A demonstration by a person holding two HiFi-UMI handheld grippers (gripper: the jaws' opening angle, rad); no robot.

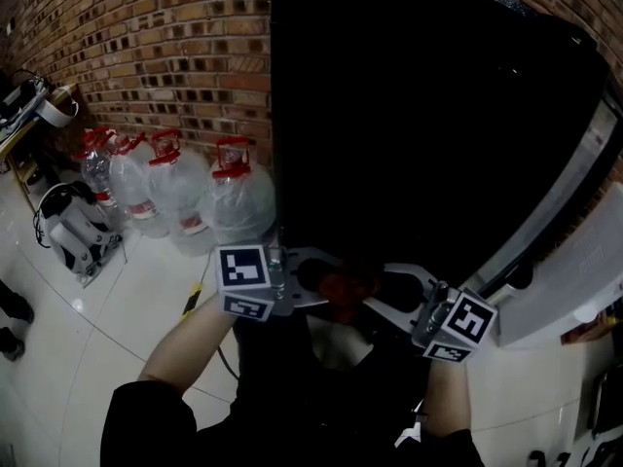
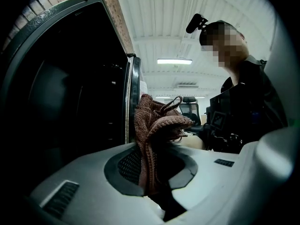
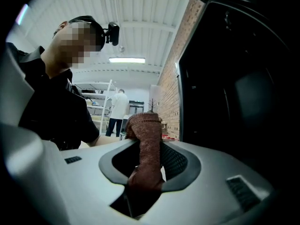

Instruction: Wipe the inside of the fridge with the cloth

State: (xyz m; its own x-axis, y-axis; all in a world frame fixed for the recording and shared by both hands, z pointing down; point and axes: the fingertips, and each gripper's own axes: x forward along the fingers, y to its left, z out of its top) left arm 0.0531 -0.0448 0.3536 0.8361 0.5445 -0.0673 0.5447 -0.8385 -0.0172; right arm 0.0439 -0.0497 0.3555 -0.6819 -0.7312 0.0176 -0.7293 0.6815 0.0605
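A reddish-brown cloth (image 1: 347, 285) is bunched between my two grippers, which face each other low in the head view, in front of the black fridge (image 1: 428, 115). My left gripper (image 1: 326, 282) is shut on one end of it; in the left gripper view the cloth (image 2: 157, 125) stands up from the closed jaws (image 2: 150, 175). My right gripper (image 1: 378, 296) is shut on the other end, and the cloth (image 3: 147, 139) rises from its jaws (image 3: 144, 175). The fridge's dark body fills the left of the left gripper view (image 2: 61, 93) and the right of the right gripper view (image 3: 239, 78).
Several clear water jugs (image 1: 234, 197) with red caps stand on the floor against the brick wall (image 1: 165, 56), left of the fridge. A white and black device (image 1: 68, 227) lies further left. A grey door edge (image 1: 574, 178) slants at the right. A person in white (image 3: 119, 108) stands far behind.
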